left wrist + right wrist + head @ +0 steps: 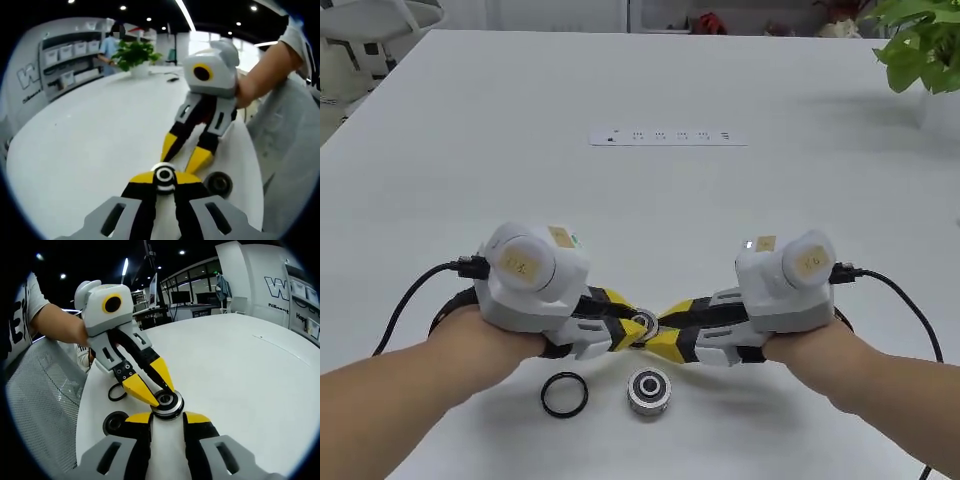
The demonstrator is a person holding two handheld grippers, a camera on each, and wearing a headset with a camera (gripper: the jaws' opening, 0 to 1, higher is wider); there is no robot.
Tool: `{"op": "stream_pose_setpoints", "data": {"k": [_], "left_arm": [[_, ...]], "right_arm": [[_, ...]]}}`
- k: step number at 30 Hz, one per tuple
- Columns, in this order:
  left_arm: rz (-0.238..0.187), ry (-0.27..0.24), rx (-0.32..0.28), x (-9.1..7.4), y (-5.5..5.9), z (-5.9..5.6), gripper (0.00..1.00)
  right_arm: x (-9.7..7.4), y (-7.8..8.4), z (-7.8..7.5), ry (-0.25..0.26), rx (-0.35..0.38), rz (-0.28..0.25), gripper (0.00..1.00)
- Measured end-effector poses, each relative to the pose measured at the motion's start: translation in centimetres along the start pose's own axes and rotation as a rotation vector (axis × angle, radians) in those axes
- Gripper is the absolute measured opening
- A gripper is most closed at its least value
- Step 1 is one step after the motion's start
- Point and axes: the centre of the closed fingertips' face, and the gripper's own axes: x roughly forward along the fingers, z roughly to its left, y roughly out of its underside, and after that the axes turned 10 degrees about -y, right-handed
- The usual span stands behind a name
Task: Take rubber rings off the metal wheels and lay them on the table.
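A small metal wheel [642,323] with a black rubber ring is held above the table between both grippers. My left gripper [625,325] is shut on it from the left, and the wheel [164,175] sits between its yellow tips. My right gripper [666,335] comes from the right with its jaws apart, one on each side of the wheel [167,403]. A loose black rubber ring [564,393] lies flat on the table below the left gripper. Beside it stands a second wheel [648,389], with its ring on.
A white power strip [667,137] lies mid-table beyond the grippers. A potted plant [920,45] stands at the far right corner. Black cables [405,305] trail from both grippers toward the near edge. The white table [620,210] is bare ahead.
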Motion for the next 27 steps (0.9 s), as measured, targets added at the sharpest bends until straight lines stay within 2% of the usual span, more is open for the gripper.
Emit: {"op": "stream_pose_setpoints", "data": {"k": [3,9,27], "left_arm": [[0.0,-0.001,0.0,0.0,0.0,0.0,0.13],[0.001,-0.004,-0.003,0.0,0.0,0.0,0.13],[0.005,-0.012,-0.014,-0.1,0.0,0.0,0.13]], "right_arm": [[0.4,-0.1,-0.1,0.011,-0.018,0.002,0.33],[1.0,-0.4,0.3,-0.006,-0.028,0.004,0.26],[-0.2,0.0,0.2,-0.015,-0.006,0.002,0.16]]}}
